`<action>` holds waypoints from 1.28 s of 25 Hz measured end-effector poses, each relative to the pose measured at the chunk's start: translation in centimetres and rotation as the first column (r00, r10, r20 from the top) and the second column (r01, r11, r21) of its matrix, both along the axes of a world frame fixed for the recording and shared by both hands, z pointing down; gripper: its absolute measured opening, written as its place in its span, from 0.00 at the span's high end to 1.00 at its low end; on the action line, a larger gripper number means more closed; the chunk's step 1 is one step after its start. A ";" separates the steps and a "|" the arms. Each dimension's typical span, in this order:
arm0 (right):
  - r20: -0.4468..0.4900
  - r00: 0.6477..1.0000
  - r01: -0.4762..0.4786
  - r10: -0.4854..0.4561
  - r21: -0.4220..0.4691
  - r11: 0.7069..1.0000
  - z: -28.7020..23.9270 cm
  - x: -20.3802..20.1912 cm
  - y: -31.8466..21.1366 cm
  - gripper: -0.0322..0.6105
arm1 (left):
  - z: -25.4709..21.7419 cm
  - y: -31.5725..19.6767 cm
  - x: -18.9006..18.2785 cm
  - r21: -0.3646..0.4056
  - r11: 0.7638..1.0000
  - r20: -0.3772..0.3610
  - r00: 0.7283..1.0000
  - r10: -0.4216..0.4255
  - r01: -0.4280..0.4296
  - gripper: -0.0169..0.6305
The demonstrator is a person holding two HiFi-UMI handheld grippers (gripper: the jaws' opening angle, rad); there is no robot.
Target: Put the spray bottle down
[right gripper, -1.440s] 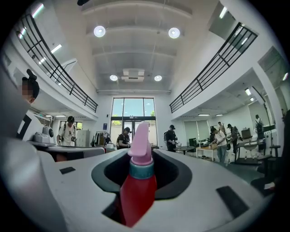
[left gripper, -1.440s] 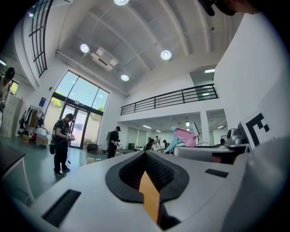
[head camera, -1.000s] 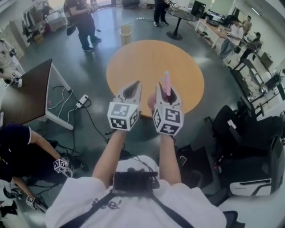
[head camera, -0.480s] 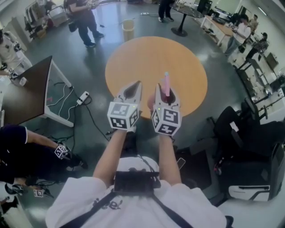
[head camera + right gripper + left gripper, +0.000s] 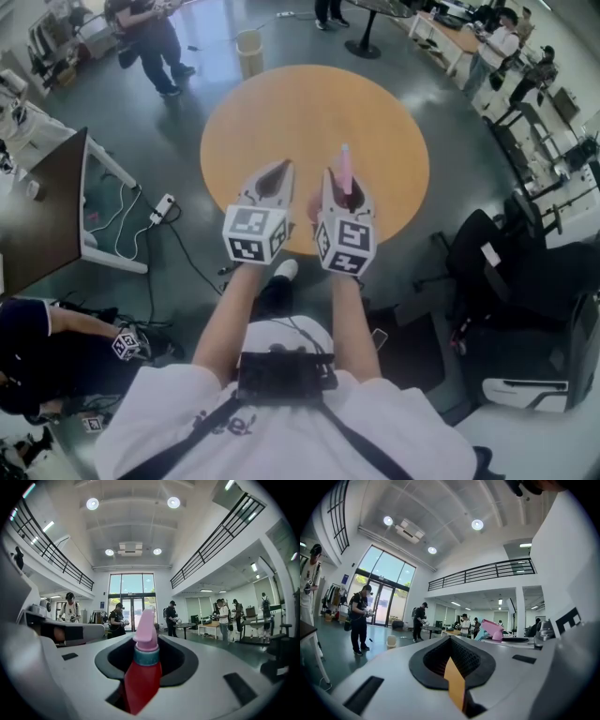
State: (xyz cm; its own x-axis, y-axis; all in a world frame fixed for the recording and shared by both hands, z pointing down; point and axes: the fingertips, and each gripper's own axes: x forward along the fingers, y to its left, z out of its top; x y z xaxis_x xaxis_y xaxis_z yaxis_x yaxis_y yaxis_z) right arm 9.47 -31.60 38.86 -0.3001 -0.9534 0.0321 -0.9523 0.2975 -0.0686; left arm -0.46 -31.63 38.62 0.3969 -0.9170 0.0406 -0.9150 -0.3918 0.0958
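Your right gripper pinches the spray bottle upright (pink nozzle on top), mid-frame over the near edge of the round table. Your left gripper, just beside it, is pressed together on nothing.

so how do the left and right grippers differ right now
The right gripper is clamped on a red spray bottle with a pink head; the left gripper holds nothing. The right's jaws stand apart around the bottle; the left's are drawn together. Both point level, side by side at the orange round table.
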 end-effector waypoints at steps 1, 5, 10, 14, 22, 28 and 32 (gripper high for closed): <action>0.001 1.000 -0.005 0.005 -0.005 1.000 0.3 0.2 -0.6 0.70 | 0.2 -0.5 0.1 -0.003 1.000 0.003 1.000 0.003 -0.003 0.96; -0.004 1.000 -0.022 0.022 -0.029 0.999 1.7 0.1 -2.9 0.70 | 1.3 -2.8 -0.1 -0.031 0.999 0.004 1.000 0.015 -0.014 0.96; -0.017 0.999 -0.042 0.041 -0.071 0.997 4.0 0.2 -5.5 0.70 | 3.1 -5.4 -0.1 -0.078 0.997 0.002 1.000 0.026 -0.026 0.96; -0.035 0.998 -0.056 0.053 -0.104 0.993 5.8 0.7 -7.2 0.70 | 4.4 -7.3 0.4 -0.109 0.994 0.002 0.999 0.032 -0.032 0.96; -0.073 0.996 -0.065 0.055 -0.135 0.989 9.6 0.5 -9.8 0.70 | 7.8 -10.1 0.1 -0.177 0.984 -0.002 0.999 0.037 -0.037 0.96; -0.085 0.995 -0.067 0.053 -0.174 0.982 12.7 1.0 -11.1 0.70 | 10.5 -11.1 1.1 -0.220 0.971 -0.017 0.996 0.089 -0.091 0.96; -0.102 0.993 -0.080 0.060 -0.199 0.977 14.6 1.2 -12.3 0.70 | 12.4 -12.0 0.7 -0.250 0.965 -0.012 0.997 0.081 -0.082 0.96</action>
State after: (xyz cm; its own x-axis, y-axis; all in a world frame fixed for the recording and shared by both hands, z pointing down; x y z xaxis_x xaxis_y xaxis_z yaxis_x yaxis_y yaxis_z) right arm 10.64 -43.92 53.47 -0.2193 -0.9428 0.2510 -0.9753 0.2191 -0.0292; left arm 0.28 -43.60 51.07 0.4700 -0.8424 0.2634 -0.8808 -0.4284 0.2017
